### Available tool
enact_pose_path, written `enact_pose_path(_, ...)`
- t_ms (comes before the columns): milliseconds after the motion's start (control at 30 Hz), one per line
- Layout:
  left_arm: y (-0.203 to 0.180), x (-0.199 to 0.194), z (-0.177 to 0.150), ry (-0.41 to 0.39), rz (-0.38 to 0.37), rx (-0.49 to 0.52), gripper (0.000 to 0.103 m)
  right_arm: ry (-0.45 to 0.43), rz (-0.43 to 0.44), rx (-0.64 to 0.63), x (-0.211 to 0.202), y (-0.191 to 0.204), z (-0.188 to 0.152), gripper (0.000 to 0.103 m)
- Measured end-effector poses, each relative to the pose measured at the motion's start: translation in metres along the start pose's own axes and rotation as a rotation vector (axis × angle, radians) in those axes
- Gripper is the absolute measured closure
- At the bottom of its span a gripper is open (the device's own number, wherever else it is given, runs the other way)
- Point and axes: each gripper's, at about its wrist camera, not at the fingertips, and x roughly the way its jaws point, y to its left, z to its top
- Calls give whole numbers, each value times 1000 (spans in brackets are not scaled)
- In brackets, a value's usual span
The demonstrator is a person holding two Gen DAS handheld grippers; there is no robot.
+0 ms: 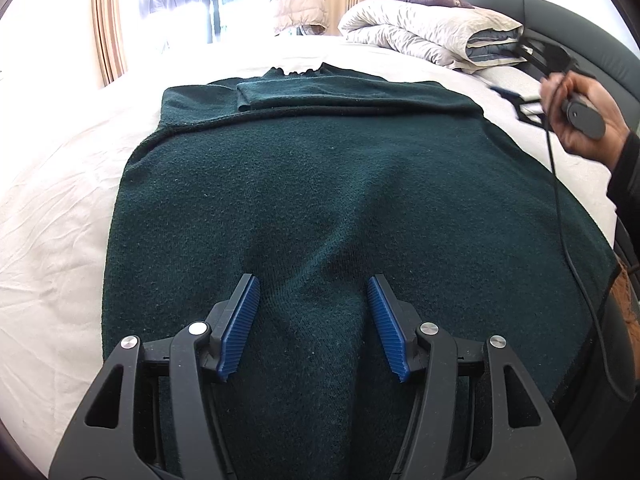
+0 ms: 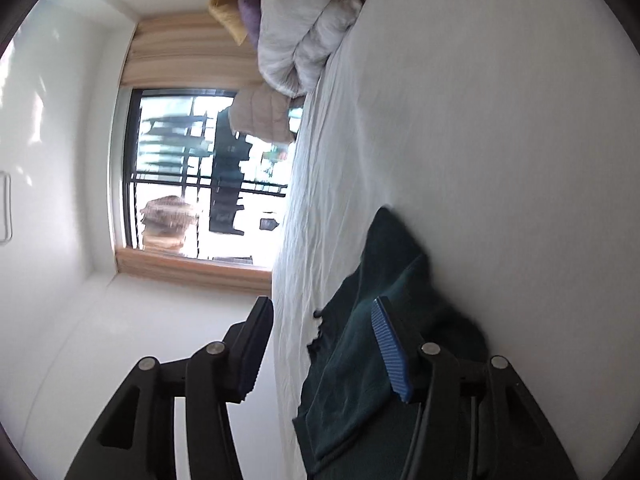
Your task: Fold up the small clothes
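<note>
Two grippers | left gripper (image 1: 313,320) open, nothing pinched - green sweater (image 1: 320,184) lies flat under it; right gripper (image 2: 320,344) open too, beside the sweater's far corner | white bed (image 1: 52,208) bare all around the edges

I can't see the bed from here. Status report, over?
Left gripper open over the sweater. Right gripper open, holding nothing. Sweater flat on the bed, sleeve folded across the top. Nothing in the way.

Dark green sweater (image 1: 320,184), white sheet (image 1: 52,208), blue-padded black left tongs (image 1: 314,328)
</note>
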Motion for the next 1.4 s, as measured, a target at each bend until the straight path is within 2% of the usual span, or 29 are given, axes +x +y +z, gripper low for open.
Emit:
enact_pose_path(67,0,0,0,0,-1,0,47,57,-3,-25,21,1,-6,47)
enact_pose_path(133,-1,-1,0,2,0,6,47,159,-25,15,47,-14,-8,47)
enact_pose_path(167,-2,-1,0,1,6,16,47,181,-67,38,56,-26,-7,47)
enact_pose_path(233,-5,-1,-1,-3,23,37,46,153,-163,11,60,-43,4,70)
enact_pose_path(267,-5,-1,-2,-3,27,43,46,139,-189,1,59,-50,12,94)
enact_pose_path(300,-5,-2,-2,-2,26,44,46,127,-194,15,57,-58,21,103)
enact_pose_path(333,-3,-2,-2,-1,24,42,46,105,-180,22,52,-62,29,103)
enact_pose_path(400,-1,-3,-4,4,19,40,44,1,-267,-77,34,-49,42,103)
enact_pose_path(467,3,-5,-4,11,14,33,44,-88,-331,-103,12,-39,51,77)
enact_pose_path(500,4,-5,-4,13,10,29,44,-105,-308,-78,4,-37,54,70)
enact_pose_path(533,5,-6,-5,11,8,26,44,-93,-272,-77,-2,-32,52,70)
enact_pose_path(600,6,-7,-5,13,7,20,44,-31,-240,-154,8,-10,39,69)
enact_pose_path(667,5,-6,-3,23,10,12,44,58,-198,-205,34,10,21,68)
enact_pose_path(733,4,-6,-3,23,14,14,44,137,-158,-199,65,17,7,67)
enact_pose_path(800,4,-7,-4,21,11,12,44,187,-175,-170,96,9,1,63)
enact_pose_path(867,6,-7,-4,23,3,8,44,156,-236,-113,110,-10,7,67)
enact_pose_path(900,6,-7,-5,22,-1,7,44,133,-232,-80,110,-18,9,79)
enact_pose_path(967,8,-8,-6,11,-8,4,43,106,-245,-59,112,-19,5,82)
enact_pose_path(1000,8,-8,-7,6,-10,2,43,126,-265,-94,119,-12,-3,77)
enact_pose_path(1033,8,-8,-8,1,-10,0,42,146,-280,-141,126,-5,-12,65)
enact_pose_path(1067,9,-7,-9,-5,-11,0,42,143,-294,-198,132,4,-20,57)
enact_pose_path(1133,9,-7,-9,-11,-13,-1,42,121,-299,-274,144,20,-35,26)
enact_pose_path(1233,11,-7,-9,-14,-28,-10,42,206,-305,-351,168,41,-59,16)
enact_pose_path(1300,11,-7,-10,-17,-32,-12,41,238,-183,-343,166,53,-63,19)
enact_pose_path(1333,11,-7,-10,-18,-34,-12,41,225,-128,-312,161,56,-60,25)
enact_pose_path(1400,11,-6,-10,-22,-39,-15,41,133,-153,-320,145,65,-47,25)
